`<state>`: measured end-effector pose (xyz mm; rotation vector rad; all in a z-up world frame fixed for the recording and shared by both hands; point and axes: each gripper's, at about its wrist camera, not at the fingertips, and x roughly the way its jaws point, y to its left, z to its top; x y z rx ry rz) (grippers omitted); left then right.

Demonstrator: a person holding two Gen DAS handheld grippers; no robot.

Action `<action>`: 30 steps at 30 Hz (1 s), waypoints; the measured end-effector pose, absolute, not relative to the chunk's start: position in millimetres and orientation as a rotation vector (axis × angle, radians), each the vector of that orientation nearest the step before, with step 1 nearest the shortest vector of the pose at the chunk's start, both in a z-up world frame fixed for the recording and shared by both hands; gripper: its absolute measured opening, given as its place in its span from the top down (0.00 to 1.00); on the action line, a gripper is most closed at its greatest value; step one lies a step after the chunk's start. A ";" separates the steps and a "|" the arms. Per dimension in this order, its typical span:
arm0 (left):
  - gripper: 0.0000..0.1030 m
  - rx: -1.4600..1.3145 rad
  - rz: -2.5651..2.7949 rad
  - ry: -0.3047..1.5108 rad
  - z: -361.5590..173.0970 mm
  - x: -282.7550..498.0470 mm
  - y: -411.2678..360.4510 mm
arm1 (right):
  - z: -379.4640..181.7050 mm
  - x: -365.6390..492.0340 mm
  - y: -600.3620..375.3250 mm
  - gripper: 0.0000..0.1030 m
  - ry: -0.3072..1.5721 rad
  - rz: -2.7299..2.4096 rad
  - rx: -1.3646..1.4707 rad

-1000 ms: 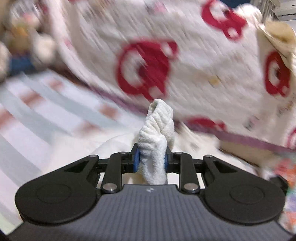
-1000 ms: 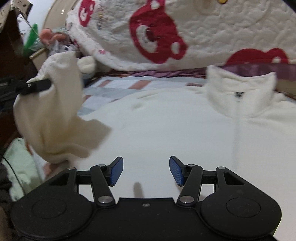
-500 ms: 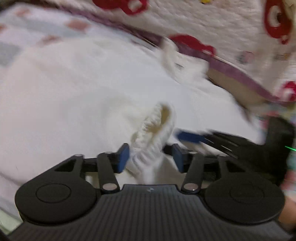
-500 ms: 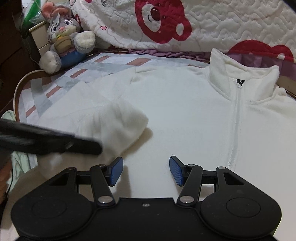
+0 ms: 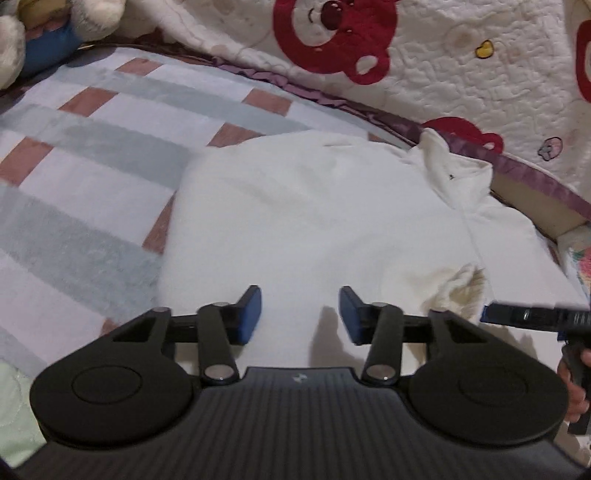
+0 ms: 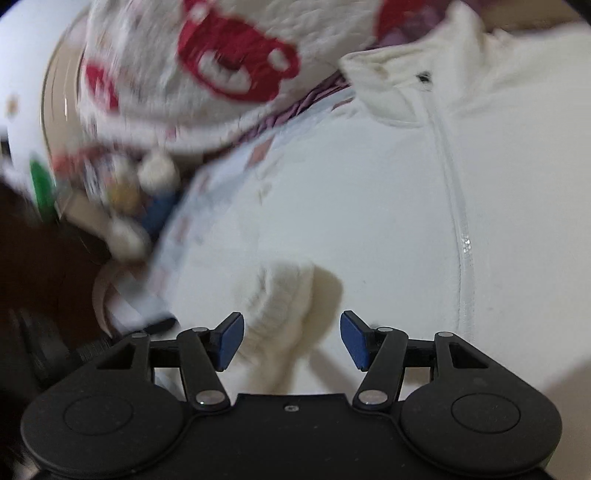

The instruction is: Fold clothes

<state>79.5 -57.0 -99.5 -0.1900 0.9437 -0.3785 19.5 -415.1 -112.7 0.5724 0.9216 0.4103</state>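
Left wrist view: left gripper w/ jaws apart, nothing between pads, just closing a little after letting go of cuff; hovers over white fleece zip jacket spread flat on striped bedsheet. Sleeve cuff lies folded over onto jacket body, off to right of left gripper, near zip line; not touching left pads. Collar at far end by purple trim of bear-print quilt. Plush toy at top left corner. Tip of other gripper pokes in from right edge beside cuff, w/ part of a hand behind it.

Right wrist view (blurred, tilted): right gripper wide open, holding nothing. Ribbed cuff sits betw. the two fingers, nearer left pad; contact w/ that pad can't be told, right pad clearly clear of it. Zip runs up jacket front to collar. Quilt and plush toy smeared at upper left.
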 end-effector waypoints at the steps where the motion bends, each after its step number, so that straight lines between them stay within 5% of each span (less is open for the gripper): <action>1: 0.58 -0.172 -0.370 0.940 -98.8 79.1 -58.3 | -109.4 16.2 -406.8 0.38 0.915 0.430 0.534; 12: 0.58 -0.156 -0.302 0.840 -99.8 86.2 -49.2 | -112.6 21.8 -338.9 0.35 0.918 0.497 0.272; 14: 0.58 -0.155 -0.286 0.805 -97.7 86.2 -45.1 | -111.6 27.8 -335.9 0.73 0.890 0.478 0.220; 16: 0.58 -0.156 -0.279 0.776 -96.0 85.6 -40.7 | -101.1 36.7 -342.0 0.78 0.841 0.469 0.207; 25: 0.56 -0.256 -0.341 0.700 -86.3 82.6 -32.9 | 3.5 39.4 -417.5 0.80 0.460 0.207 0.102; 30: 0.54 -0.129 -0.471 0.753 -96.5 81.5 -67.2 | -18.1 39.9 -474.6 0.80 0.528 0.000 0.074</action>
